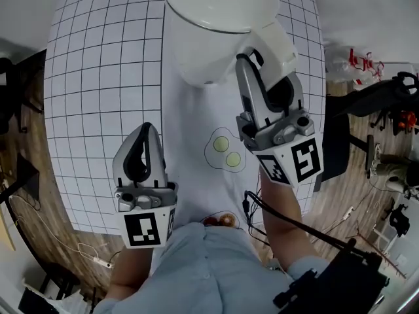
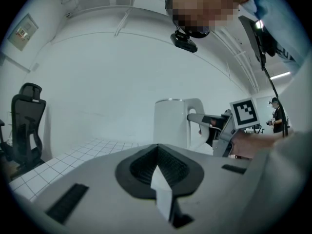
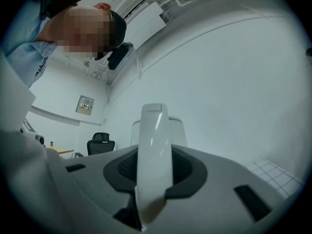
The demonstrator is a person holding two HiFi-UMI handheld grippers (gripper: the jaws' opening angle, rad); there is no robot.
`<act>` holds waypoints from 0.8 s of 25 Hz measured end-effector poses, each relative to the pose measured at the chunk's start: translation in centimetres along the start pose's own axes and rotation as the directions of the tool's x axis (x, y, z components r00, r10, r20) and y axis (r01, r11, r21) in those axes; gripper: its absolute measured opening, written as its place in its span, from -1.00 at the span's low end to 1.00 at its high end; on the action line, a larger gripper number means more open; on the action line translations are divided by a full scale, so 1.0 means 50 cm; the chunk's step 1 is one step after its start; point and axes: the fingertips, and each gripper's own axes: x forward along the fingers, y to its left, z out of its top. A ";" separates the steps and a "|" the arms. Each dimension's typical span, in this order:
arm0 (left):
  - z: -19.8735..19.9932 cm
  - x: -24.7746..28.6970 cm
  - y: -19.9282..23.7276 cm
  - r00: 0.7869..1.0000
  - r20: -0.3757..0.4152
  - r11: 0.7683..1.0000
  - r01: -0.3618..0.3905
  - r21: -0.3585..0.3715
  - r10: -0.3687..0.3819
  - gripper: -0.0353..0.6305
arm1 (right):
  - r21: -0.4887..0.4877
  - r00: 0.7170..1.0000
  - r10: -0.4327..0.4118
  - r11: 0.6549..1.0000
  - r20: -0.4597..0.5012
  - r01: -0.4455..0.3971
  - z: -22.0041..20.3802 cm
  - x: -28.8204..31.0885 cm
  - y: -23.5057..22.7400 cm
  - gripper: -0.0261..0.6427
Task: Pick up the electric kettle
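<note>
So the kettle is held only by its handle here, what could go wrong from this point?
1. The right gripper clamps only the smooth white handle, while the kettle sits off to one side; it may pivot or slip in that grip.
2. The left gripper is shut and apart from the kettle, so nothing steadies it if it swings.

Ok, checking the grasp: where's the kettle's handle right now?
In the head view, upper right of centre: the handle on the electric kettle is clamped in the right tool.
</note>
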 end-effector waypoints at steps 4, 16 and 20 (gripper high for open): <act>0.042 -0.051 -0.005 0.998 0.061 1.000 -0.007 0.017 0.006 -0.89 | -0.038 0.998 0.019 0.999 0.067 -0.017 0.081 -0.025 0.040 -0.62; 0.109 -0.121 -0.005 0.985 0.117 0.992 -0.123 -0.041 0.127 -0.89 | -0.073 0.984 0.159 0.986 0.083 -0.153 0.149 0.009 0.109 -0.62; 0.114 -0.167 0.015 0.971 0.119 0.978 -0.205 -0.023 0.207 -0.89 | -0.031 0.967 0.250 0.968 0.053 -0.248 0.107 0.036 0.171 -0.62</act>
